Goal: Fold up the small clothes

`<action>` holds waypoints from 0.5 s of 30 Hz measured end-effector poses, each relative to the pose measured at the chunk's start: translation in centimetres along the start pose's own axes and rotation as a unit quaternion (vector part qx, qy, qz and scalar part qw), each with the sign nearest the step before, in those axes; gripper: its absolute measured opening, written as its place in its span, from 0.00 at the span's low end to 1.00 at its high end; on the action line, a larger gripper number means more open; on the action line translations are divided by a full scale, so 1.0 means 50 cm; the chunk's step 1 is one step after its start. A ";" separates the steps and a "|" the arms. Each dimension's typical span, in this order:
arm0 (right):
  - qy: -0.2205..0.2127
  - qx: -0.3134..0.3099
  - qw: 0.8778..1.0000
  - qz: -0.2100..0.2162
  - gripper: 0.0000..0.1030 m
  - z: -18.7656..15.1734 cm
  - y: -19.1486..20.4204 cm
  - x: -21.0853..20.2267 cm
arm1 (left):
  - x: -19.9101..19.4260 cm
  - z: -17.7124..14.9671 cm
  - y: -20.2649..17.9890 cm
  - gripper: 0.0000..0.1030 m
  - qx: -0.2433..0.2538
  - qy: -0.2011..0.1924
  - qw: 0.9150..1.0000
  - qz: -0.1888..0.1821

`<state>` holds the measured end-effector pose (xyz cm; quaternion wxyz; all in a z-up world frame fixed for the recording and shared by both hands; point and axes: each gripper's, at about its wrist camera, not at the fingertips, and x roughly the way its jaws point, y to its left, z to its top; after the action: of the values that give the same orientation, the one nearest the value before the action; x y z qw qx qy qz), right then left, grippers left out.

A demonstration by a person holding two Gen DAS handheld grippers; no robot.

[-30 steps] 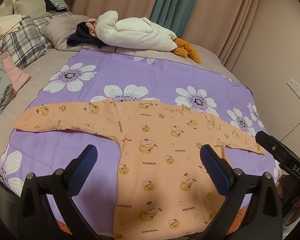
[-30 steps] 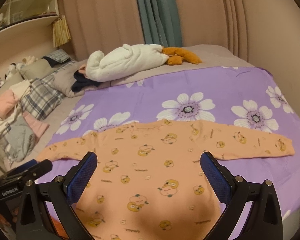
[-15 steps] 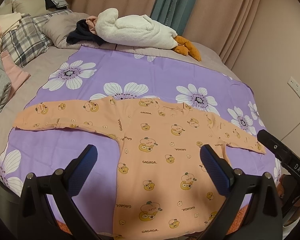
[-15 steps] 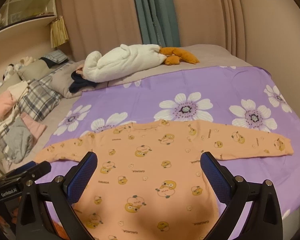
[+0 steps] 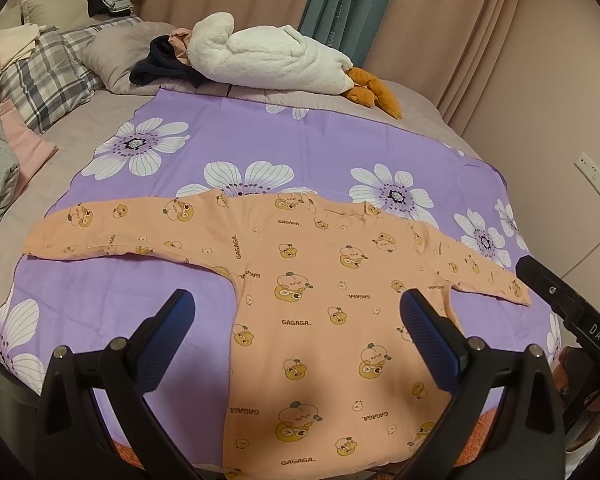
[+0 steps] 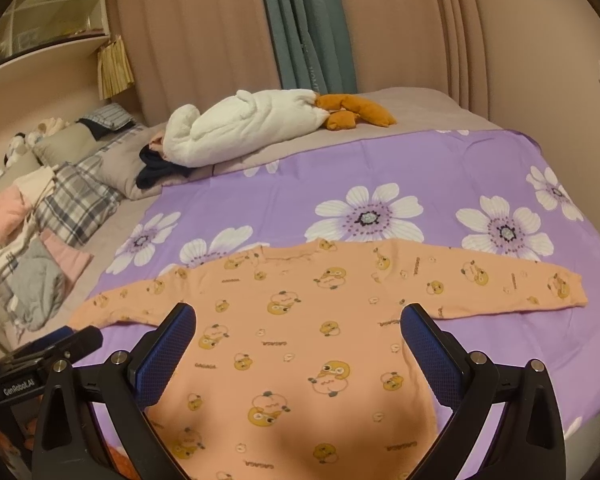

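An orange long-sleeved child's top (image 5: 320,300) printed with cartoon ducks lies flat on a purple flowered sheet (image 5: 260,136), both sleeves spread out sideways. It also shows in the right wrist view (image 6: 300,320). My left gripper (image 5: 298,320) is open and empty, held above the top's lower body. My right gripper (image 6: 298,328) is open and empty, also above the lower body. The right gripper's body (image 5: 560,304) shows at the right edge of the left wrist view, and the left gripper's body (image 6: 40,360) at the left edge of the right wrist view.
A white plush goose (image 5: 268,60) with orange feet lies across the far side of the bed. Plaid pillows (image 5: 44,76) and piled clothes (image 6: 28,272) sit at the left. Curtains (image 6: 300,20) and a wall with a socket (image 5: 596,178) close the far and right sides.
Both grippers have drifted slightly; the top sits a little lower and nearer in both views. Both stay open and the top lies unmoved.
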<state>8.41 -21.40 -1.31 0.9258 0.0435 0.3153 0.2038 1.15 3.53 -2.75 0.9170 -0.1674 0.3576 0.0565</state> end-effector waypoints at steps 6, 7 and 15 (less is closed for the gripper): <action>-0.003 0.006 1.000 0.002 0.99 0.001 -0.008 -0.001 | 0.006 0.003 -0.002 0.99 -0.004 0.007 1.000 0.000; -0.005 0.008 1.000 0.001 0.99 0.002 -0.009 -0.001 | 0.007 0.003 -0.003 0.99 -0.004 0.008 1.000 0.000; -0.005 0.016 1.000 0.003 0.99 0.002 -0.018 -0.001 | 0.014 0.006 -0.007 0.99 -0.004 0.014 1.000 0.000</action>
<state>8.76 -22.23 -1.37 0.9261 0.0601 0.3134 0.2015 1.93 3.29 -2.92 0.9111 -0.1715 0.3706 0.0554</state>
